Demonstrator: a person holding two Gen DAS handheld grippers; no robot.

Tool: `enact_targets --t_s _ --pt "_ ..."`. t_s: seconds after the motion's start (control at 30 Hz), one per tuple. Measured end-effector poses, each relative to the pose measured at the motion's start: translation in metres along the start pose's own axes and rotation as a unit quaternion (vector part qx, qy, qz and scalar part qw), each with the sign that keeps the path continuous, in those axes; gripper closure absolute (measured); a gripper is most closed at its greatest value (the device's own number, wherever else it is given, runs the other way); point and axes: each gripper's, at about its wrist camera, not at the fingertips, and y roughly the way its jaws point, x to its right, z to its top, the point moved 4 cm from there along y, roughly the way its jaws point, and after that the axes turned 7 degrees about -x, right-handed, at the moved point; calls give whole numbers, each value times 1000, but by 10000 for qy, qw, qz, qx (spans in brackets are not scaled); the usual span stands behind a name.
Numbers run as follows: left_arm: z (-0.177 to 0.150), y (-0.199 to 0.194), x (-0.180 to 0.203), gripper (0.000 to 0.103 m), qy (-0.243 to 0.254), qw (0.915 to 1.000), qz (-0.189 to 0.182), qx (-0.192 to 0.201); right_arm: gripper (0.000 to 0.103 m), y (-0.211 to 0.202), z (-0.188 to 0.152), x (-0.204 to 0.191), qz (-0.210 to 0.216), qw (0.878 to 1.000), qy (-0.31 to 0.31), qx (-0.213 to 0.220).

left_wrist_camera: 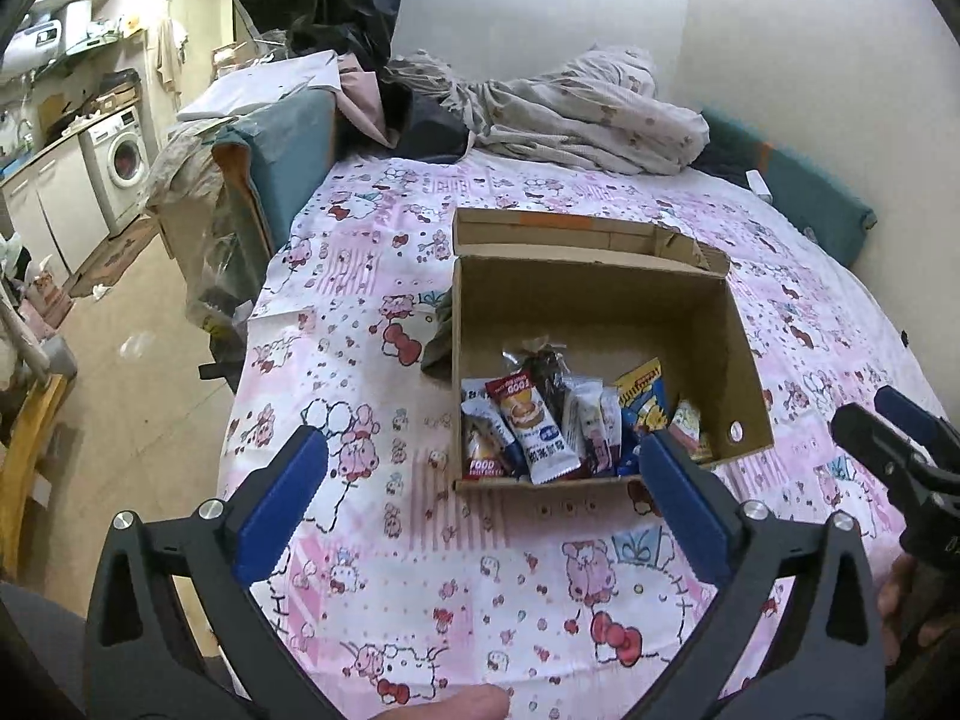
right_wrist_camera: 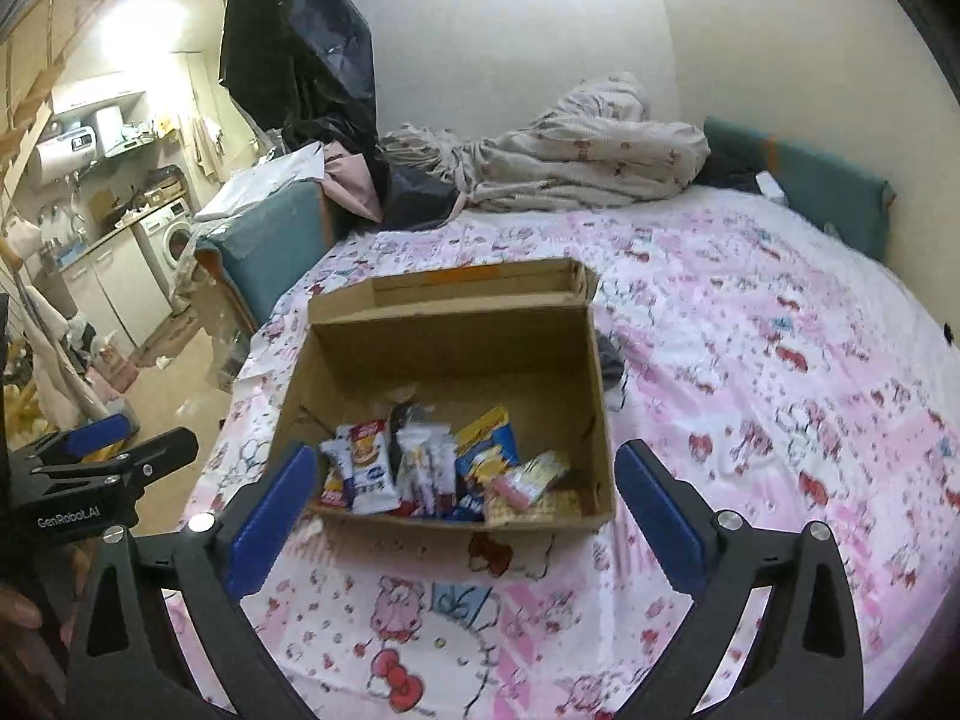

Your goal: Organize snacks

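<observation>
Left claw [left_wrist_camera: 480,468] is hanging over the near part of the bed, fingers spread wide apart, nothing between them. Its blue pads [left_wrist_camera: 279,504] are framing the near wall of the cardboard box [left_wrist_camera: 741,354] without touching it.

The box is sitting on the pink cartoon-print bedsheet [left_wrist_camera: 372,312], roughly mid-bed, lid flap standing open at the far side. Snack packets [left_wrist_camera: 534,426] are lying inside, bunched against the near wall; the far half of the box floor is showing bare cardboard. No loose packets are showing anywhere on the sheet in either view, so the gathering seems largely done. What is left, I judge, is tidying the pile or closing the flap.

Orientation: most packets are lying with their long axes running near-to-far, propped against one another side by side. The white packet with the biscuit picture [right_wrist_camera: 372,474] is tilting, its lower end toward the claws. Rightward, a blue-and-yellow pack [right_wrist_camera: 489,450] is leaning upright, and a small pink-and-yellow one [right_wrist_camera: 531,480] is lying crosswise at the right end.

Right claw [right_wrist_camera: 465,510] is likewise gaping, empty, poised just short of the box's near wall.
</observation>
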Motion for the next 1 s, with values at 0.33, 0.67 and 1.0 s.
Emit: enact_targets --t_s 0.33,0.67,1.0 --pt "-20 6 4 0 52 9999 46 -158 1 6 -24 -9 -234 9994 83 -225" --pt "-22 15 6 0 5 9996 46 -295 1 17 -27 -4 -285 9987 215 -363" --pt "-22 15 6 0 0 9995 52 -297 1 15 -25 -1 -303 9985 307 -337"
